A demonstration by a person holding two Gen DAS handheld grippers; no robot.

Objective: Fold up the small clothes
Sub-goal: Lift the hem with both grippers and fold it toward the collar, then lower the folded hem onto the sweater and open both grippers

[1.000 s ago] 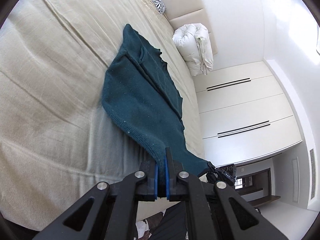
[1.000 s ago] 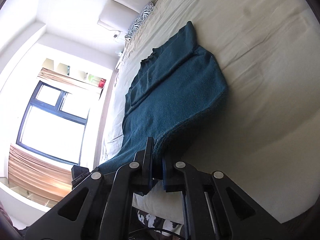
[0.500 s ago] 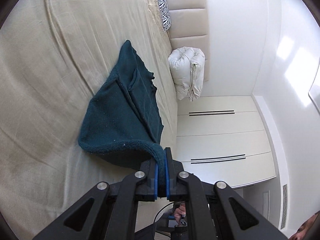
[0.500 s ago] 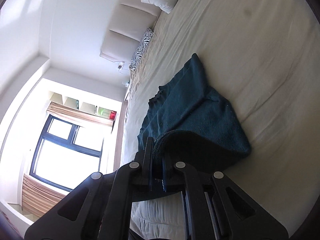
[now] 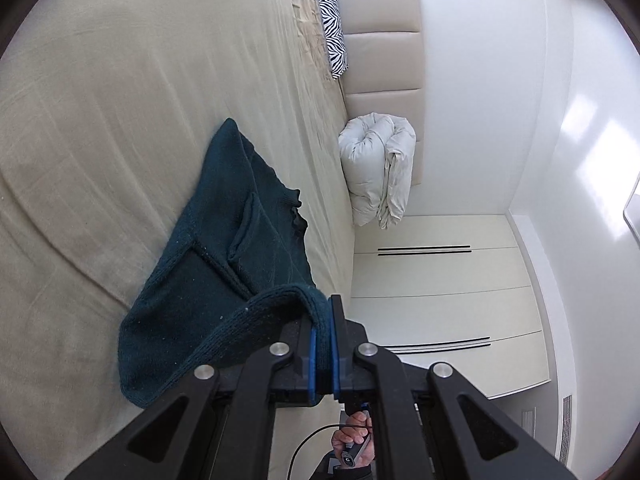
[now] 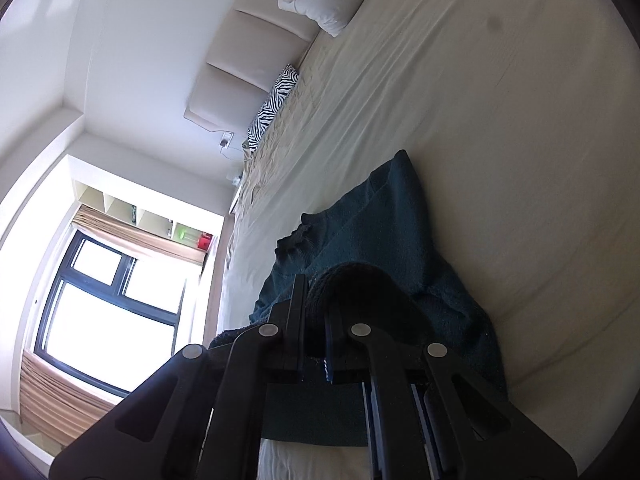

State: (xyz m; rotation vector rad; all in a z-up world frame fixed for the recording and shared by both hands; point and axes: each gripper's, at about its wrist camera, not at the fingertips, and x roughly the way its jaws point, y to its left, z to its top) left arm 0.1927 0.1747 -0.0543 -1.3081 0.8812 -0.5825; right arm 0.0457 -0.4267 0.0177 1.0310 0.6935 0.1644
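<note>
A dark teal knitted sweater (image 5: 224,248) lies on the beige bed sheet (image 5: 120,100), its far part flat and its near hem raised off the bed. My left gripper (image 5: 324,312) is shut on the ribbed hem, which curls back over the body. In the right wrist view the same sweater (image 6: 380,232) arches up to my right gripper (image 6: 316,292), which is shut on the other hem corner. The collar (image 6: 296,236) faces the headboard side.
A rolled white duvet (image 5: 380,168) and a zebra-print pillow (image 5: 334,32) lie by the padded headboard (image 5: 380,48). White wardrobe doors (image 5: 440,280) stand past the bed edge. A window (image 6: 104,292) with a raised blind is on the other side. A hand (image 5: 354,442) shows below my left gripper.
Both grippers carried the hem forward over the sweater toward the collar. The near half has lifted and doubled over, so the garment looks shorter and a fold has formed near me.
</note>
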